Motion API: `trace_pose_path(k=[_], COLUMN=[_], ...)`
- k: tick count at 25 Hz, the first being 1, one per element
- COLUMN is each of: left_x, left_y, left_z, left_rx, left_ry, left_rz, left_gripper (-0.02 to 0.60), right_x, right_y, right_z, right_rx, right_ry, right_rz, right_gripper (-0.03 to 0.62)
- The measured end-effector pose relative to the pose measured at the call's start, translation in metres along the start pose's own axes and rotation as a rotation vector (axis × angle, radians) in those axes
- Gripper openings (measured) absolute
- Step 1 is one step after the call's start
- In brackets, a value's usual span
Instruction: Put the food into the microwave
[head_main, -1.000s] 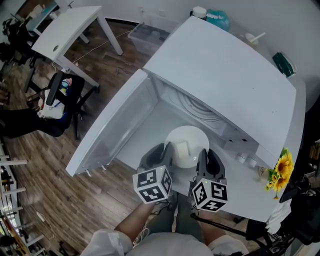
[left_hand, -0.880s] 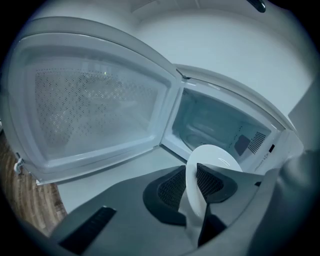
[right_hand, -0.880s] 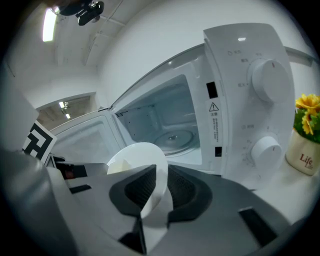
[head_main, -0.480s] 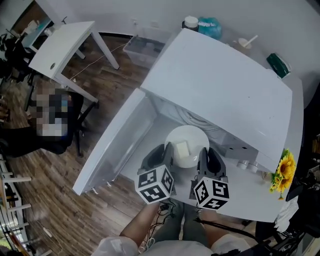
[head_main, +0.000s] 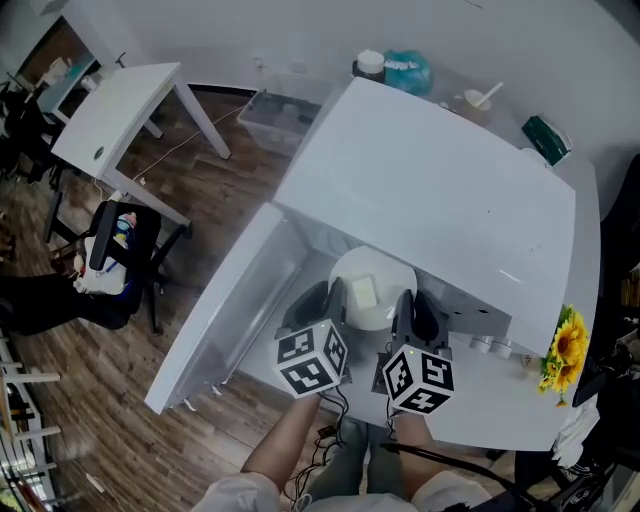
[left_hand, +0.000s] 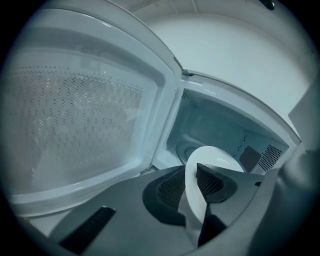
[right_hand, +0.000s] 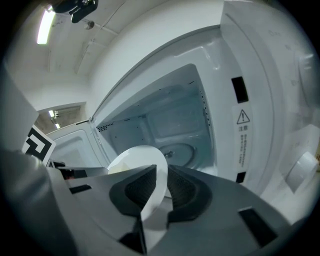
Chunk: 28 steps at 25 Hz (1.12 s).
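A white plate (head_main: 380, 275) carries a pale yellow block of food (head_main: 362, 293). It hangs level at the mouth of the open white microwave (head_main: 440, 200), its far edge under the top's front lip. My left gripper (head_main: 331, 300) is shut on the plate's left rim and my right gripper (head_main: 408, 308) on its right rim. In the left gripper view the plate's rim (left_hand: 196, 192) sits edge-on between the dark ribbed pads. The right gripper view shows the plate (right_hand: 137, 160) pinched the same way, with the glass turntable (right_hand: 176, 150) just beyond.
The microwave door (head_main: 235, 310) stands swung open to the left, close to my left gripper. Knobs (head_main: 490, 345) and a sunflower (head_main: 565, 340) lie at the right. A jar (head_main: 368, 64), a cup (head_main: 478, 100) and a green object (head_main: 545, 140) stand behind the microwave. On the floor at the left are a desk (head_main: 110, 110) and a chair (head_main: 115, 240).
Both grippers have carried the plate forward toward the microwave opening. Its far edge now sits under the front lip of the top.
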<state>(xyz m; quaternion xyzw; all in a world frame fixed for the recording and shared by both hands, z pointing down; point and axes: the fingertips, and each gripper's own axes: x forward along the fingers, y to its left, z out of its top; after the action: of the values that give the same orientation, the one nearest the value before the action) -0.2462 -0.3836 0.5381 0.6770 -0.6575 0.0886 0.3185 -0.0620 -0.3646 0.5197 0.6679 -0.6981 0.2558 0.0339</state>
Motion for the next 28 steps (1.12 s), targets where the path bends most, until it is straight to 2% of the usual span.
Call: trace_pose_path(k=[14,24,28], left_x=[0.053,0.085,0.093], left_y=[-0.018,-0.039,-0.044], left_z=[0.019,0.031,0.031], left_rx=[0.071,0.173,0.215], left_ry=[-0.015,-0.016,-0.026], left_rz=[-0.055,-0.074,-0.047], left_gripper=[0.413,0.413,0.413], right_x=[0.031,0.049,0.054], right_y=[-0.013,-0.029,-0.033], right_z=[0.015,0.021,0.018], right_rx=[0.058,0.097,0.093], right_ry=[-0.069,-0.072,-0.061], right_rz=[-0.094,-0.167,-0.204], right_gripper=[0.069,0.069,0.069])
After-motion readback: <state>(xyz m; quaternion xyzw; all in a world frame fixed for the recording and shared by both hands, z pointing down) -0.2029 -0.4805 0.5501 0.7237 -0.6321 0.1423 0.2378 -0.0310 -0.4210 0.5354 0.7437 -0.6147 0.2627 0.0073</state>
